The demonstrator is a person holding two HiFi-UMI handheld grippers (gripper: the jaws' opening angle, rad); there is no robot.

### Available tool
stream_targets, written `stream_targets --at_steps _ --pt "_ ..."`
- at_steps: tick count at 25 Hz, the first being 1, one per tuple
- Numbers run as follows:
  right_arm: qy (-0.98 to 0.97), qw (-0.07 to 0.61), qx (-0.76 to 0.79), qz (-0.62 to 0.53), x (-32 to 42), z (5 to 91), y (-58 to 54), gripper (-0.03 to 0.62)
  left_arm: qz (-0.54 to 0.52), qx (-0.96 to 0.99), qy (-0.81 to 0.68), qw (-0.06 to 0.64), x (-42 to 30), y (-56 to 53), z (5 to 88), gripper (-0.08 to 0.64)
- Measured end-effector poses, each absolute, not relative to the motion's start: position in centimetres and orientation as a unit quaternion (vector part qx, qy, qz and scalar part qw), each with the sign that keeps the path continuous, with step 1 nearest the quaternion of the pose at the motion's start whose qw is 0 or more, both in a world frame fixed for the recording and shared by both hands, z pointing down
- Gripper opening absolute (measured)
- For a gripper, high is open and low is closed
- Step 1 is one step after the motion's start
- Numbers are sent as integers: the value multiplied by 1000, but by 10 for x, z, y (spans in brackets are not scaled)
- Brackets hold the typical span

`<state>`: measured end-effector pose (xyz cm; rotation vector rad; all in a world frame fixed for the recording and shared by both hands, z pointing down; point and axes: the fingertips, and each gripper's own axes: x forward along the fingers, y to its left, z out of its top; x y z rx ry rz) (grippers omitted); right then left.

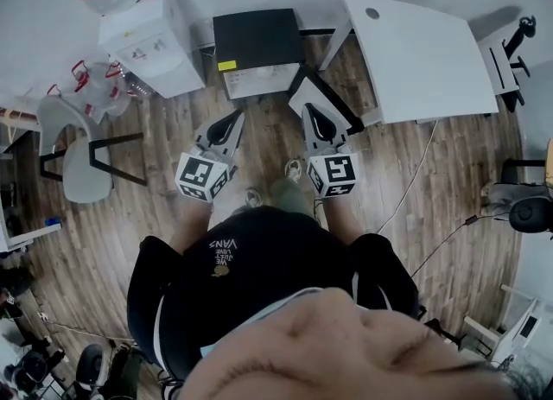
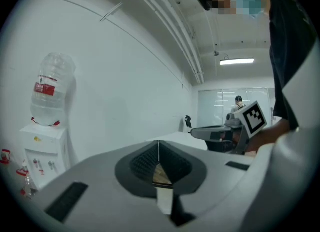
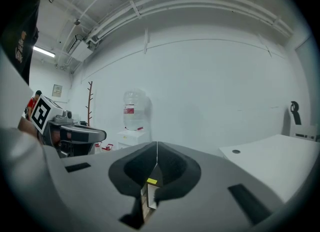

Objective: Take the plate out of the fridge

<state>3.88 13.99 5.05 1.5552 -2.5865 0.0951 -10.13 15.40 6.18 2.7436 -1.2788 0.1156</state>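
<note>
On the floor ahead stands the fridge, plate unseen, about equally near the left gripper and right gripper, each with fingers pressed together, empty.

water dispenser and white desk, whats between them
The small black-topped fridge stands between the water dispenser and the white desk; the head view shows it.
</note>
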Motion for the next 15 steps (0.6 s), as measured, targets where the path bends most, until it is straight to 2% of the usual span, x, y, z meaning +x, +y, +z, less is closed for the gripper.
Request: stream_targets --at_steps 15 --pt "-885 65 459 29 76 59 2 11 28 884 -463 50 -58 28 62 17"
